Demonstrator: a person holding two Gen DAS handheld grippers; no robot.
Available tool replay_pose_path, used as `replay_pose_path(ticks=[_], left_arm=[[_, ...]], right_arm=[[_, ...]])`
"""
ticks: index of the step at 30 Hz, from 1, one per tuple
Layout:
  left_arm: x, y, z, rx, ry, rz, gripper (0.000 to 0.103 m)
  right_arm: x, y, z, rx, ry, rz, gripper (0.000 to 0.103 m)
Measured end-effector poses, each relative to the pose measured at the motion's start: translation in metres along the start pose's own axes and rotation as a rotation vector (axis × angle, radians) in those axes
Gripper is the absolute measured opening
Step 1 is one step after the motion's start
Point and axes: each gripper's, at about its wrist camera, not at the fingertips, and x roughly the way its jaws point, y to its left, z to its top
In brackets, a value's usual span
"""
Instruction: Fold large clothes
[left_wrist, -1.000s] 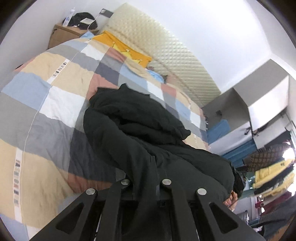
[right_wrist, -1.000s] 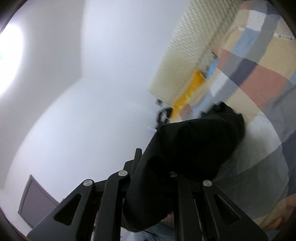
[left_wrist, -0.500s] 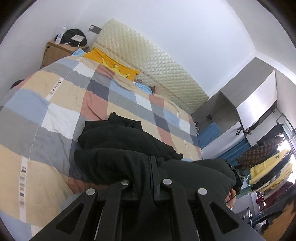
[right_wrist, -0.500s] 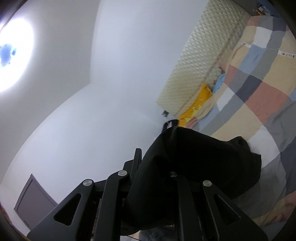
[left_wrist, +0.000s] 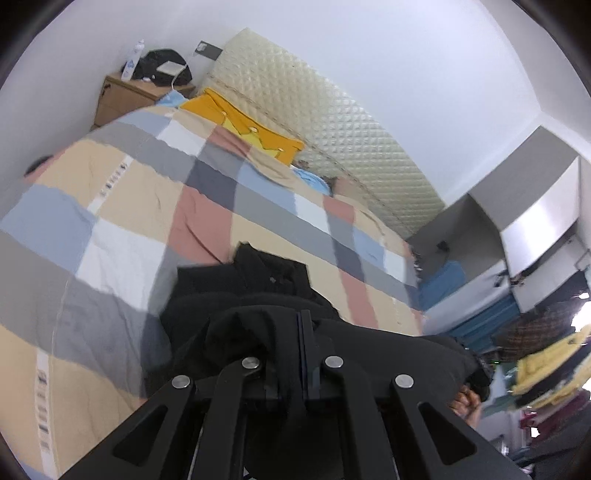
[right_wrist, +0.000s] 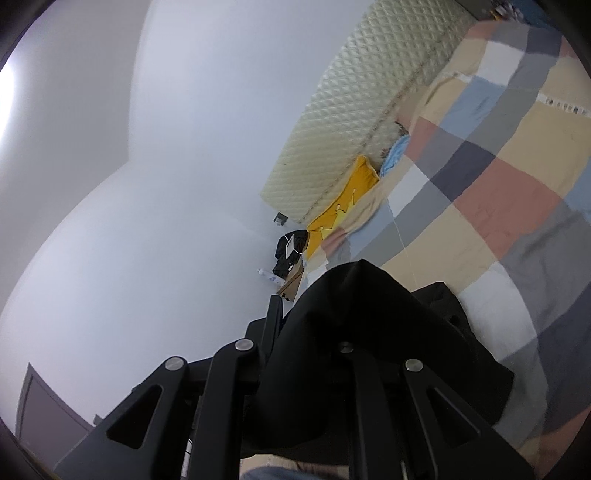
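Black garment (left_wrist: 273, 295), bedspread (left_wrist: 155, 206) checked in beige, grey, pale blue, white and dusty pink, yellow pillow (left_wrist: 247, 125), cream diamond-quilted headboard (left_wrist: 332, 122), white walls (right_wrist: 155, 184), light-brown wooden nightstand (left_wrist: 122, 98).

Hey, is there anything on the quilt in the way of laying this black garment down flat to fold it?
Nothing visible. Both grippers, left and right, grip the black garment, and the patchwork quilt around it is bare. The yellow pillow lies far off by the headboard.

Your left tool (left_wrist: 303, 325): fingers pressed together, pinching black cloth. Your right tool (right_wrist: 314, 321): tilted upward, fingers clamped, cloth draped over them.
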Motion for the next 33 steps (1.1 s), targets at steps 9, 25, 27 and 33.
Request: replay_pose_path(ticks=[9,25,27,33], left_arm=[[0.093,0.009,0.041,-0.010,-0.004,0.142,0.006],[0.241,0.038,0.093,-0.018,0.050,0.352,0.007],[0.265,0.046,0.098,-0.030,0.075,0.367,0.008],[0.321,0.067,0.098,-0.055,0.165,0.377,0.008]], right_arm=[[0.068,-0.066,0.028,0.129,0.057,-0.092,0.013],[0.183,-0.161,0.067,0.161,0.220,-0.275,0.014],[0.195,-0.176,0.067,0.173,0.242,-0.296,0.014],[0.214,-0.222,0.057,0.296,0.285,-0.317,0.014]])
